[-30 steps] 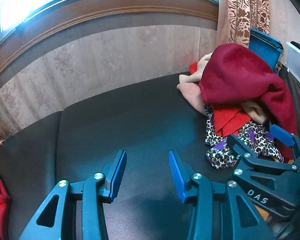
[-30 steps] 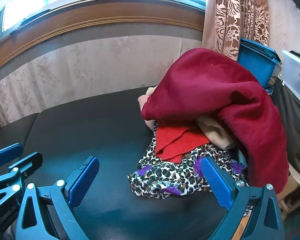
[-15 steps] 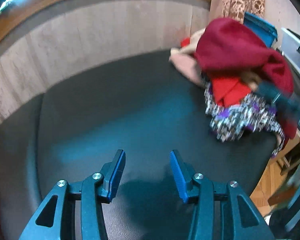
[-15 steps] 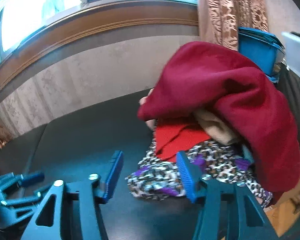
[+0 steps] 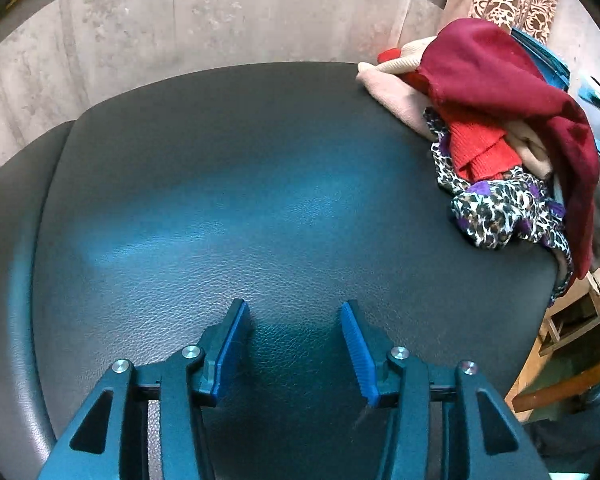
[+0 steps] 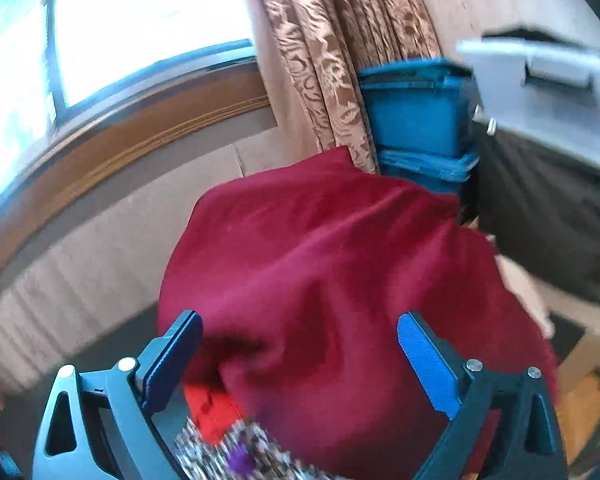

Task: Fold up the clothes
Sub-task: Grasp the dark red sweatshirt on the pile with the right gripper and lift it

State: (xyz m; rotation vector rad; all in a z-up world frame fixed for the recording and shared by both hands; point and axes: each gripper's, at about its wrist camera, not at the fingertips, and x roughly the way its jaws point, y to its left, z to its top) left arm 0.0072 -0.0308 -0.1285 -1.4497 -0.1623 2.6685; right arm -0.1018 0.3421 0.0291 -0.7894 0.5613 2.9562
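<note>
Clothes pile: right claw nearer, dead ahead

Clothes pile [image 5: 508, 140] heaped at far right edge of dark cushion [image 5: 260, 200]; maroon garment [image 6: 340, 280] draped on top. Right claw [image 6: 300, 344] aimed straight at maroon garment, jaws opening wide, cloth framed between fingers but not pinched. Left claw [image 5: 292, 336] over bare cushion, jaws opening, nothing between; pile well apart, up and right. Judged: right makes the grab.

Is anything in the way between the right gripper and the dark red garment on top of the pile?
Nothing visible. The right gripper, its jaws opening, faces the dark red garment directly, with cloth showing between the fingers and no pad pressing on it. That garment tops the pile, above the red knit and leopard-print piece.
</note>
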